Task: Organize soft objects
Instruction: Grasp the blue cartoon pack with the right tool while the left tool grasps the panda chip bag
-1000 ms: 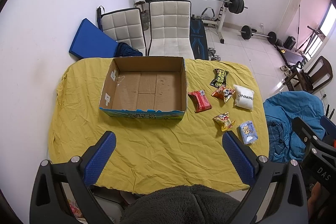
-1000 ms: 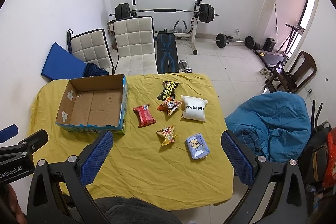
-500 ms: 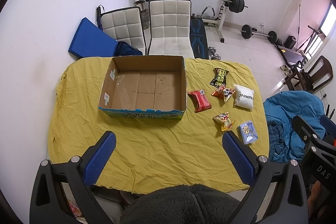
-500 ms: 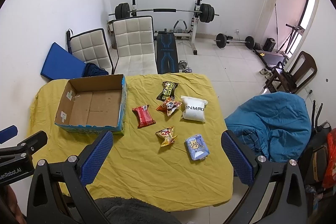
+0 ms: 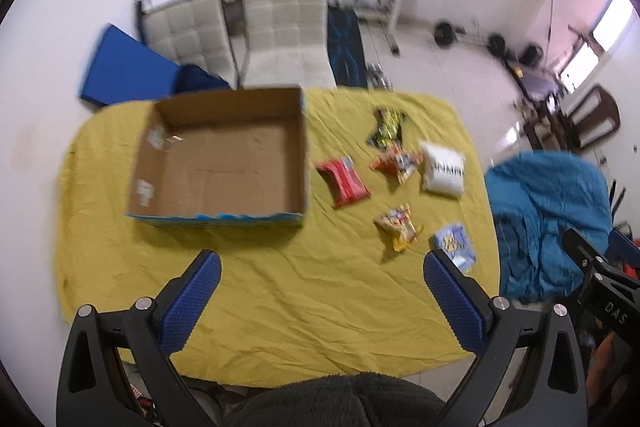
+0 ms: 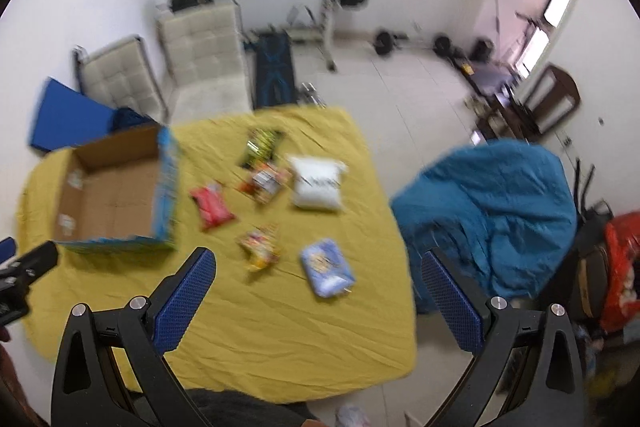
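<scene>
Both views now blur — I am closing on the bench (image 5: 280, 307); box (image 5: 224, 163) empty, both jaws released.

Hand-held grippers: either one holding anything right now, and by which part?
Nothing is held. The left hand-held gripper and right hand-held gripper both stand open above the yellow cloth, nothing between their fingers.
</scene>
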### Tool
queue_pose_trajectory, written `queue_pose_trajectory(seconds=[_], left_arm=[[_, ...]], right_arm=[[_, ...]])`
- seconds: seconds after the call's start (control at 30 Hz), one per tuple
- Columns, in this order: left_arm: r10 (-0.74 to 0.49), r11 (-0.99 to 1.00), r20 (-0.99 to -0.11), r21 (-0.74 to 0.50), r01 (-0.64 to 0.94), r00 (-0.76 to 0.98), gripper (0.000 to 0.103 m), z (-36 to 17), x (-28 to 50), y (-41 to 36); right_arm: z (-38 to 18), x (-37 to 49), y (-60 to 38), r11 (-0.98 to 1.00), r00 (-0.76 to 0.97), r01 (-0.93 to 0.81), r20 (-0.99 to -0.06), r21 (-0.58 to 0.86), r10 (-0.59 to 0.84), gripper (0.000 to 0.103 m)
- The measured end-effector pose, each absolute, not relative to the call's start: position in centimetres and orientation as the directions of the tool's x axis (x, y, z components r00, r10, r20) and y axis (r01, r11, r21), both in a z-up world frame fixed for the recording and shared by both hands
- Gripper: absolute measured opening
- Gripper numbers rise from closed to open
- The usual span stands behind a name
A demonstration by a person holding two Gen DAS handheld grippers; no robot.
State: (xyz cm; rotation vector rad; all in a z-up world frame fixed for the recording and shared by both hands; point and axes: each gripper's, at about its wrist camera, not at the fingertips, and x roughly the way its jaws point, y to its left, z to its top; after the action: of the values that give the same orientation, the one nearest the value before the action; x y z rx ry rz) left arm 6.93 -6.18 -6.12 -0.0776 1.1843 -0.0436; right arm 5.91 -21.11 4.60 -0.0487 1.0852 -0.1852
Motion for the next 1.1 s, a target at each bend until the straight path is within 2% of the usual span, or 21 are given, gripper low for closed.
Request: queue_pose_trajectory(seconds=[0.13, 0.27, 0.33, 0.4, 0.53, 0.67, 0.77, 0.8, 0.87, 0.93, 1.03, 1.1], left_arm=[[-0.139, 0.99, -0.959, -0.136, 0.029, 0.246, 0.103, -12.6, 10.9, -9.1], [-0.184, 0.983, -0.979, -0.183, 0.02, 0.087, 0.103, -20.4, 14.9, -12.3], [-0.207, 0.978, -0.978, -0.207, -0.002, 0.009, 0.098, -24.4, 16.8, -13.8], [-0.221, 0.975, -0.974, -0.22, -0.03, -0.047, 0.098, -27.3, 18.4, -14.9], [-0.241, 0.97, -0.959, -0.234, -0.063, -0.15, 0.098, -32.5, 21.7, -16.9], [-0.251, 0.967, -0.936, -0.234, -0.099, -0.246, 0.097, -36.9, 23.5, -18.1], [-0.24, 0.97, -0.925, -0.219, -0.103, -0.295, 0.079, -39.2, 23.9, -18.9], [-0.219, 0.975, -0.926, -0.201, -0.091, -0.308, 0.069, -39.6, 23.9, -19.2], [-0.212, 0.977, -0.925, -0.201, -0.067, -0.317, 0.062, -40.1, 23.5, -19.6], [-0.214, 0.977, -0.93, -0.208, -0.051, -0.298, 0.054, -39.7, 23.3, -19.8], [-0.177, 0.983, -0.947, -0.186, 0.008, -0.267, 0.047, -39.1, 23.1, -20.4], [-0.15, 0.985, -0.96, -0.165, 0.043, -0.238, 0.041, -38.5, 22.5, -20.7]], right_arm=[[-3.3, 9.4, -25.2, 0.98, 0.334, 0.107, -0.922, -0.169, -0.195, 0.103], [-13.5, 12.8, -27.9, 0.985, 0.19, 0.037, -0.966, -0.17, -0.174, 0.103], [-18.3, 14.1, -28.9, 0.986, 0.127, 0.014, -0.977, -0.168, -0.169, 0.103], [-22.5, 15.3, -29.3, 0.987, 0.074, 0.002, -0.985, -0.159, -0.158, 0.103], [-28.0, 16.8, -29.9, 0.996, -0.006, 0.003, -0.995, -0.095, -0.095, 0.103], [-30.6, 17.4, -30.2, 0.999, -0.048, 0.014, -0.998, -0.04, -0.039, 0.103], [-32.2, 17.6, -30.3, 0.999, -0.075, 0.005, -0.996, -0.039, -0.038, 0.103], [-32.6, 17.7, -30.4, 0.999, -0.088, 0.003, -0.995, -0.041, -0.041, 0.103], [-33.4, 17.6, -30.7, 0.999, -0.109, 0.009, -0.993, -0.037, -0.036, 0.101], [-34.0, 17.7, -30.8, 0.999, -0.125, 0.016, -0.992, -0.031, -0.028, 0.094], [-35.0, 17.6, -31.5, 0.999, -0.152, 0.034, -0.988, -0.02, -0.014, 0.085], [-35.6, 17.3, -31.7, 0.998, -0.168, 0.054, -0.986, -0.015, -0.006, 0.072]])
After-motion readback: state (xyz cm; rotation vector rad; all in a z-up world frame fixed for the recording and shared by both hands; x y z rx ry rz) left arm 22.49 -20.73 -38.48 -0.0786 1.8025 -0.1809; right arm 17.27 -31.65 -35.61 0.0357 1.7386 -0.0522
